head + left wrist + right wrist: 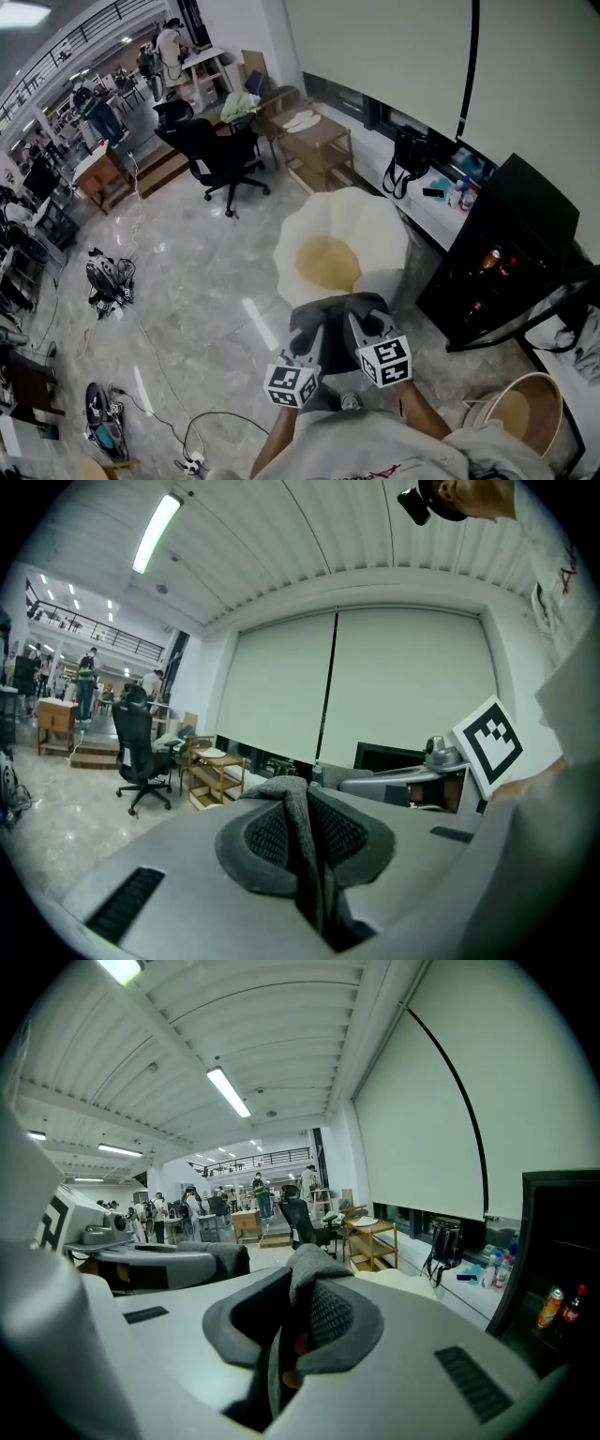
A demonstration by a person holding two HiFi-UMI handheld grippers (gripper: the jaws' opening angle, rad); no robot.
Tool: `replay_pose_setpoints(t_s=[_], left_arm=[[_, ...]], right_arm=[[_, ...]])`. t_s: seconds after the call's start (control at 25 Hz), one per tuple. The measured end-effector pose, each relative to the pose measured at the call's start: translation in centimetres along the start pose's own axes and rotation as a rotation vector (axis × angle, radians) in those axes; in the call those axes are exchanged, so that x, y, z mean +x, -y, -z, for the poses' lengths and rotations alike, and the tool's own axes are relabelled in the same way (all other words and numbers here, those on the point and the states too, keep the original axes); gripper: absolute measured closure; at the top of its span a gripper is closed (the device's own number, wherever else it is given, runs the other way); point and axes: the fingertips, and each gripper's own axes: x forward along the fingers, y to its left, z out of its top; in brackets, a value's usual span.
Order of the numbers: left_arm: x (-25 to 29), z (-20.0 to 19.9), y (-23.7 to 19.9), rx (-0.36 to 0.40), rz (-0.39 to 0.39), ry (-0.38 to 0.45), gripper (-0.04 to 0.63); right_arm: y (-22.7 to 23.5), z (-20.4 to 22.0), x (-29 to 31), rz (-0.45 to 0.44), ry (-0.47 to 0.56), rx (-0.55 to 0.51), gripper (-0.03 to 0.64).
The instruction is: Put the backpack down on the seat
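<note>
A grey backpack [330, 325] hangs between my two grippers, just short of the near edge of the white petal-shaped seat [317, 217] with its tan cushion. The left gripper [307, 345] is shut on a fold of the backpack's grey fabric [298, 810], which stands pinched between the dark pads. Beside it, the right gripper [362, 328] is shut on another grey fold [305, 1277]. The right gripper also shows in the left gripper view [441, 761], close alongside. Most of the backpack's body is hidden under the grippers and my arms.
A black cabinet [514, 246] holding drinks stands right of the seat. A second round seat [521, 409] is at the lower right. Behind the seat are a wooden trolley [319, 150] and a black office chair [217, 150]. Cables and devices [109, 279] lie on the floor at left.
</note>
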Motion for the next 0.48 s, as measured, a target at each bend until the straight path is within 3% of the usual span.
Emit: replay_pose_setpoints(t_s=[0.48], left_arm=[[1.6, 0.0, -1.8, -0.012, -0.013, -0.001, 0.543]], right_arm=[[0.9, 0.0, 2.5, -0.015, -0.010, 0.009, 0.563]])
